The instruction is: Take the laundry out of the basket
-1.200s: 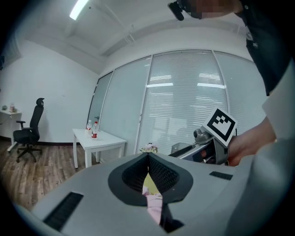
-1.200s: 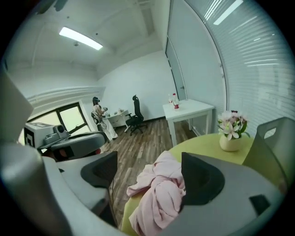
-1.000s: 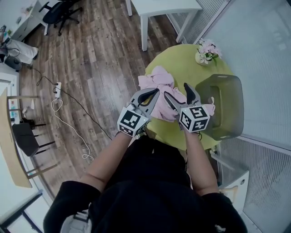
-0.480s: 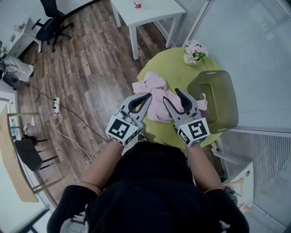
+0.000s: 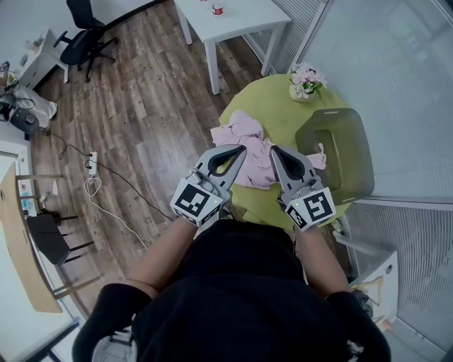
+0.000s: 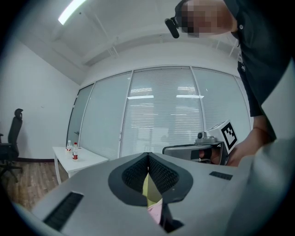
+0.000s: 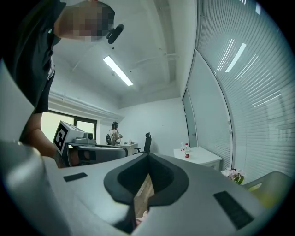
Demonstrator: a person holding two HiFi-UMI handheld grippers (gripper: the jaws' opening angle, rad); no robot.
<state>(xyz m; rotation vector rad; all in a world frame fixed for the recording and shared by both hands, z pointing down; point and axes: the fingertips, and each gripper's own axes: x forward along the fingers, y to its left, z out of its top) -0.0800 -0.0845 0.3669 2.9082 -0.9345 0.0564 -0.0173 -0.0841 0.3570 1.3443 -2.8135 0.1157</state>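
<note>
A heap of pink laundry (image 5: 249, 145) lies on the round yellow-green table (image 5: 279, 106), left of the translucent grey-green basket (image 5: 338, 152). One pink piece (image 5: 320, 160) rests against the basket's near left wall. The inside of the basket is hard to make out. Both grippers hover at the table's near edge and point upward, away from the cloth. My left gripper (image 5: 239, 148) (image 6: 148, 156) is shut with nothing in it. My right gripper (image 5: 274, 150) (image 7: 148, 156) is also shut and empty. Each gripper view shows the other gripper alongside.
A small pot of pink flowers (image 5: 304, 81) (image 7: 233, 174) stands at the table's far edge. A white table (image 5: 233, 18) with bottles is beyond it. Glass walls with blinds run along the right. Wooden floor with a cable (image 5: 106, 184) lies to the left.
The right gripper's jaws have gone from wide open to shut with nothing in them. Both grippers have drawn back from the pink heap toward the person.
</note>
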